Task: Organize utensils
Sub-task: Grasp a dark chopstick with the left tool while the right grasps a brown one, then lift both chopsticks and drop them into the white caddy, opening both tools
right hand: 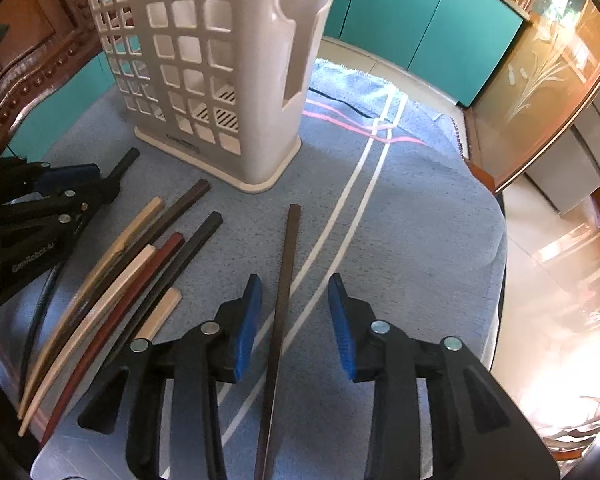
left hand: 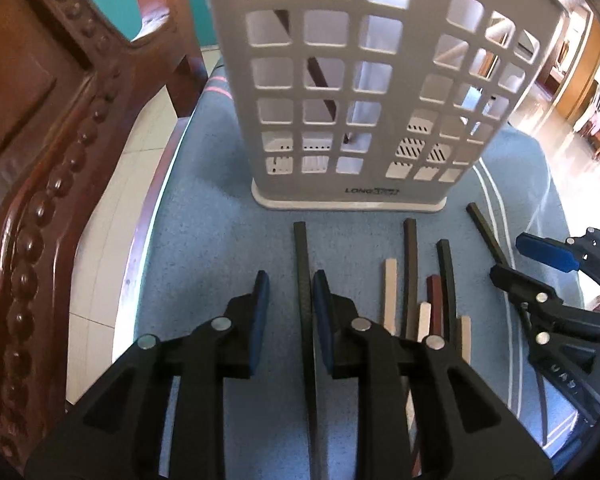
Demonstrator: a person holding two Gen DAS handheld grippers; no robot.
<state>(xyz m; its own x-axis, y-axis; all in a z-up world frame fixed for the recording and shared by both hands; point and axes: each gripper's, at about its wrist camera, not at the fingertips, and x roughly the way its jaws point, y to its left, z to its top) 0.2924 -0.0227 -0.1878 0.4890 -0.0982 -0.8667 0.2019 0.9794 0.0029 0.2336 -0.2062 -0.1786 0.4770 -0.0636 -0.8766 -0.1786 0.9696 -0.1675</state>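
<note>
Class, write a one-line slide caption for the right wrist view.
Open right gripper straddles a lone dark chopstick on the blue cloth, with a white holder ahead.

Eight loose chopsticks (right hand: 168, 240) — one holder (right hand: 204, 68)

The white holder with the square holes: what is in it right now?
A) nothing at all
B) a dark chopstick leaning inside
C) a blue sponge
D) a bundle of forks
B. Through the grid of the white holder, the left wrist view shows a dark chopstick leaning at a slant inside, while the other chopsticks lie on the blue cloth in front.
</note>
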